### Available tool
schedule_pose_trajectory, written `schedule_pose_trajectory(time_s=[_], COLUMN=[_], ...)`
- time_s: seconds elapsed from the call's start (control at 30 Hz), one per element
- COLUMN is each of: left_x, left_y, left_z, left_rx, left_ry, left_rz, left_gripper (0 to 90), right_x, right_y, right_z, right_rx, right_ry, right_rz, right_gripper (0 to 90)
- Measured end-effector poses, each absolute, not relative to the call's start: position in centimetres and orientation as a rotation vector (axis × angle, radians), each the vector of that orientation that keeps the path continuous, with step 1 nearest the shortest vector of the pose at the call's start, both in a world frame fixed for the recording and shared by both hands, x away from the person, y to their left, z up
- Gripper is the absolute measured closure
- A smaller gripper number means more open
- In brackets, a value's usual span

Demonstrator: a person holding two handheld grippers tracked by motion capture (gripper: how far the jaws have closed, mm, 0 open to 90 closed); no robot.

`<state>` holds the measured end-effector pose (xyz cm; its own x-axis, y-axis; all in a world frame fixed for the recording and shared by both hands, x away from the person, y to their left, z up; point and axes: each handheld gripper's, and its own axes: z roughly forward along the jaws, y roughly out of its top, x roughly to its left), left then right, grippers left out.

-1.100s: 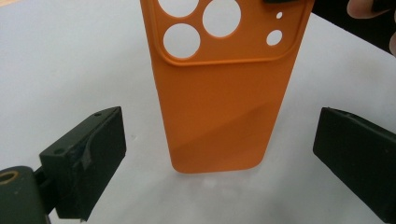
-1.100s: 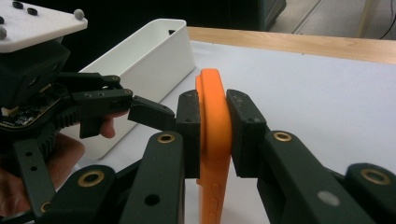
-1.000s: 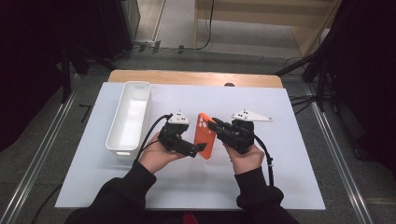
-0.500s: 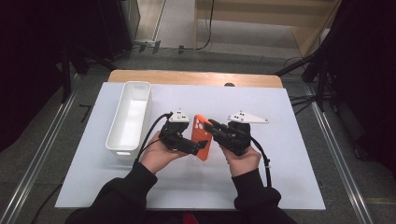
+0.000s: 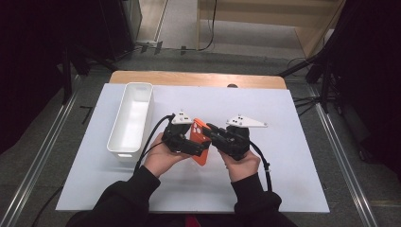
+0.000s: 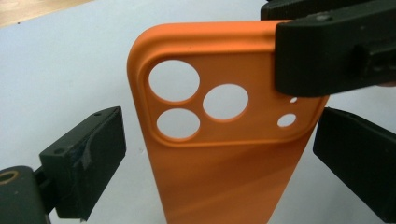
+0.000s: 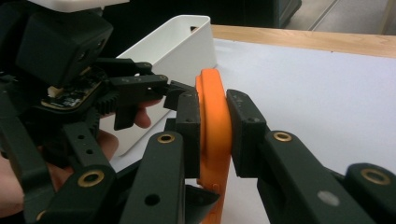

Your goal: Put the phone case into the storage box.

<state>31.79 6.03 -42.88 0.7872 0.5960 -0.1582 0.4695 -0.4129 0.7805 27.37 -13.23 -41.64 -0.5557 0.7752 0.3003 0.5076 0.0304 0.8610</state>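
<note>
High view: white mat (image 5: pixel 293 142) over a wooden table (image 5: pixel 198 78), long white bin (image 5: pixel 132 118) on the mat's left side, open side up. Two hands meet near the mat's middle; left gripper (image 5: pixel 201 147) and right gripper (image 5: pixel 211 130) point at each other, with an orange phone case (image 5: pixel 200 141) between them, held up off the mat, just right of the bin. Cables trail back from both tools toward the sleeves. Left gripper view: phone case (image 6: pixel 224 140) seen flat-on, camera cutouts toward the top, mat behind it. This tool's own two jaws stand apart on either side of the case, gaps visible both sides, so it is spread and not clamping. The right gripper (image 6: pixel 336 51) comes in at top right, one jaw over the case's upper corner. Right gripper view: case (image 7: pixel 214 135) edge-on, pinched between this tool's two jaws, both pads pressed against it, so it is closed on the case. Left gripper (image 7: pixel 175 98) sits just behind the case at left, bin (image 7: pixel 173 51) beyond it.
</note>
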Motion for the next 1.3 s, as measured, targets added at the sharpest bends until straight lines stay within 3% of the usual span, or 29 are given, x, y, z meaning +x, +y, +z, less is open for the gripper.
schedule_pose_trajectory(time_s=[0.43,0.57,1.3], left_x=[31.76,31.49,31.38], left_y=[5.78,5.71,5.77], left_z=[-43.27,-43.22,-42.91], left_rx=[2.064,2.057,2.052], left_ry=[0.810,0.793,0.795], left_rz=[0.193,0.202,0.204], left_gripper=[6.7,13.7,15.7], right_x=[27.08,27.12,27.28], right_y=[-12.80,-12.82,-13.13], right_z=[-41.61,-41.68,-41.71], right_rx=[1.326,1.335,1.341], right_ry=[2.057,2.052,2.050], right_rz=[1.565,1.567,1.612], right_gripper=[74.5,74.5,73.3])
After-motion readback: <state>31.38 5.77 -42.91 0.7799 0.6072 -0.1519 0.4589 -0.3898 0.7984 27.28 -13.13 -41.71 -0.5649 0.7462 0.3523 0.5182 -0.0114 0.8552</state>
